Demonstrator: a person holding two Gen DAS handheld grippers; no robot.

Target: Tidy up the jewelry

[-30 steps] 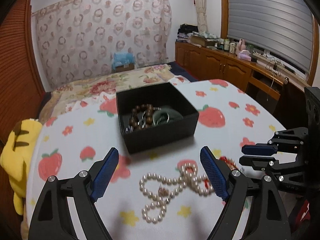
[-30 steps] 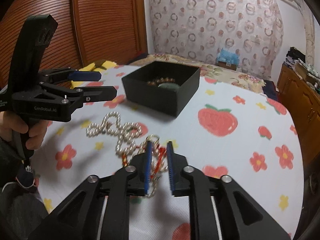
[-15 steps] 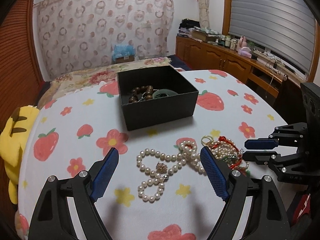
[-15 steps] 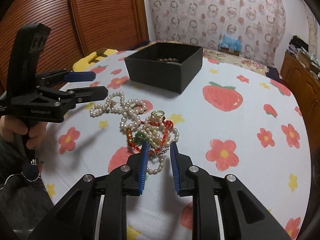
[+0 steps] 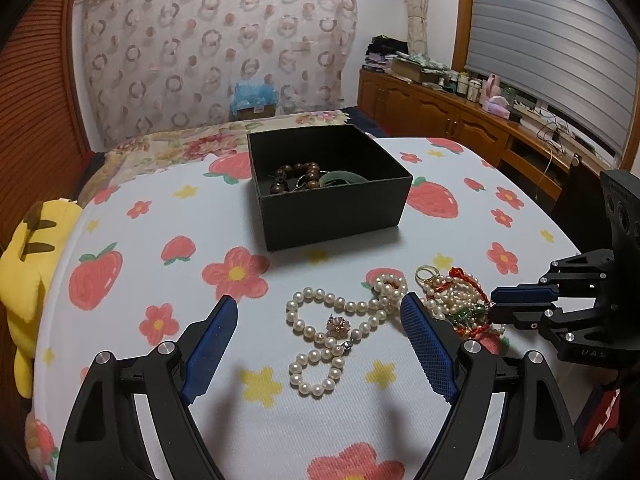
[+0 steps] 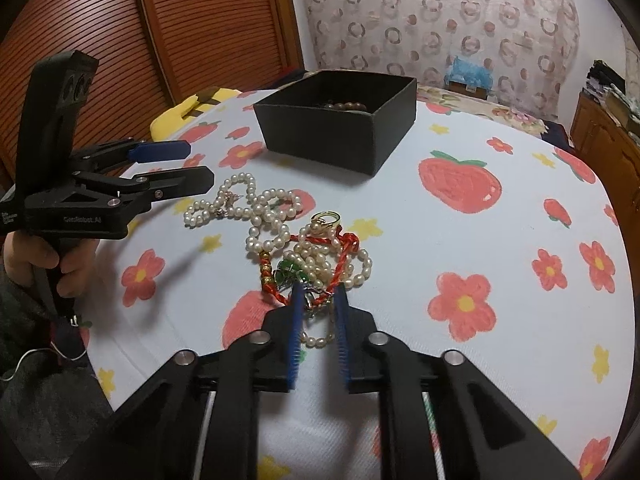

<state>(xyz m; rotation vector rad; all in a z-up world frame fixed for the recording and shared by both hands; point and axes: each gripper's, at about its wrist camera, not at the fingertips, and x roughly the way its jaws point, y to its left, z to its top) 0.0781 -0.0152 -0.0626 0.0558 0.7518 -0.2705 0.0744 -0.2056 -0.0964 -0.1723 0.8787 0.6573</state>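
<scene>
A pearl necklace (image 5: 320,332) (image 6: 240,208) lies looped on the strawberry-print cloth. Beside it is a tangle of red cord, small pearls and green beads (image 5: 456,300) (image 6: 316,264) with a gold ring (image 5: 426,273) (image 6: 326,219) at its far edge. A black box (image 5: 328,196) (image 6: 340,120) behind holds a brown bead bracelet (image 5: 296,178) and a green bangle (image 5: 344,178). My left gripper (image 5: 320,324) (image 6: 180,166) is wide open above the pearl necklace. My right gripper (image 6: 318,294) (image 5: 496,306) is slightly open, its fingers astride the near end of the tangle.
A yellow plush toy (image 5: 24,280) hangs at the table's left edge. A bed with floral cover (image 5: 180,144) is behind the table, wooden cabinets (image 5: 460,120) along the right wall, and a slatted wooden door (image 6: 160,32) on the left.
Both grippers have pulled back toward me and lowered, so the box looks farther away. The right gripper's jaws have widened a little and now straddle the tangle's near end.
</scene>
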